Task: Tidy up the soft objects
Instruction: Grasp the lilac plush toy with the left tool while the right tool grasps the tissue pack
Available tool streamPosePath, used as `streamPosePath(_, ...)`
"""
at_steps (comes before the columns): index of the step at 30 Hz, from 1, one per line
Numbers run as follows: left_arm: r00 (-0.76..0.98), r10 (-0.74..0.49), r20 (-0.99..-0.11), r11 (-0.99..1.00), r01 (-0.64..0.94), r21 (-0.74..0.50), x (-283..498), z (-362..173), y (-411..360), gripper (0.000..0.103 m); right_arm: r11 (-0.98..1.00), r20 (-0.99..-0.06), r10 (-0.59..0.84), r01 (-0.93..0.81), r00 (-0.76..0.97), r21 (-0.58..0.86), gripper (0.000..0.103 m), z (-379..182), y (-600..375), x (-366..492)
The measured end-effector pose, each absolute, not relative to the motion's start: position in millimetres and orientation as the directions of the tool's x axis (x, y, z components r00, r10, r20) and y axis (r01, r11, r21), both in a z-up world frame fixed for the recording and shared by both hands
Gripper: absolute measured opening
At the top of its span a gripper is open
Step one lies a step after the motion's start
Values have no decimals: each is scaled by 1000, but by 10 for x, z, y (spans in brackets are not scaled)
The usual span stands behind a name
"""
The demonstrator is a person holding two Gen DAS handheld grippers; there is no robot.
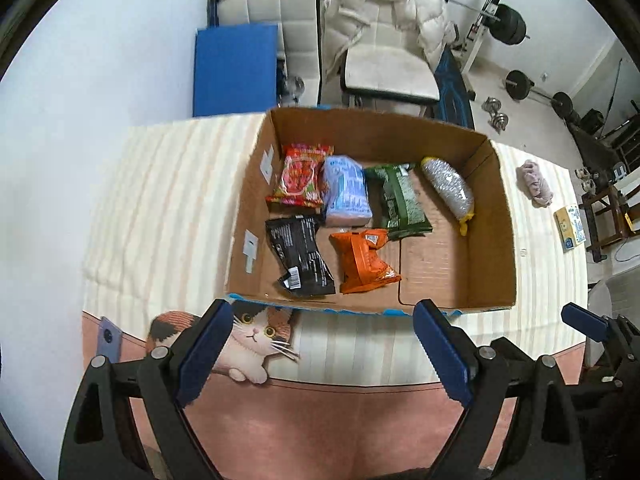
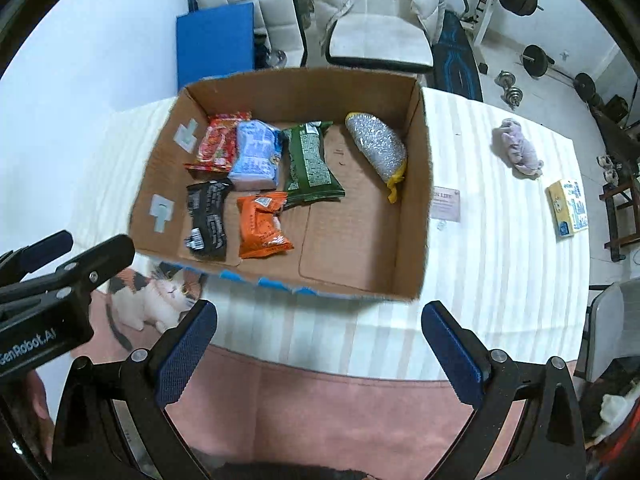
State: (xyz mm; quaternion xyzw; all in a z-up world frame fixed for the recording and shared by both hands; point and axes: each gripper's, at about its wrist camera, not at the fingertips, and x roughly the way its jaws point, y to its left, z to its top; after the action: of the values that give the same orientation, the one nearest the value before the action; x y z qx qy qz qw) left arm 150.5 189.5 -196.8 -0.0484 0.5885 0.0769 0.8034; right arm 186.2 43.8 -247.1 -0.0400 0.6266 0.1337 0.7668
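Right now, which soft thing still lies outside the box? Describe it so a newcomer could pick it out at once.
Start at the cardboard box on the striped table. Go past the box's right wall to the bare cloth: the crumpled lilac rag lies there alone, apart from the box. Beside it, nearer the table edge, is a flat yellow carton; the rag is the shapeless, wrinkled one.

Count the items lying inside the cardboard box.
6, all on the floor of the cardboard box: red packet, blue pack and green packet along the back, silver scrubber at right, black packet and orange packet in front. None appears hidden.
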Motion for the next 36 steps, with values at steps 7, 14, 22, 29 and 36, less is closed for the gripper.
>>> streamPosePath(7,339,63,-939,982,-188,-2,1288,-1741,1771,92,954,-955,199,-265,218,139,103,-2153,291,1635)
streamPosePath(14,359,51,-932,977,-211,-28,1259,-1614,1635,92,949,-943,229,-273,244,160,103,-1995,139,1614)
streamPosePath(22,387,-40,-921,982,-154,-108,1685,-1507,1117,92,955,-922,267,-206,282,214,103,-1827,-434,1854)
streamPosePath(29,332,-252,-909,953,-76,-292,2636,-1704,260,92,988,-933,155,-70,323,140,103,-1833,-1504,2401)
streamPosePath(36,149,-343,-928,934,-51,-353,3820,-2476,-898,92,1000,-977,-16,26,213,-11,103,-2507,-2696,3339)
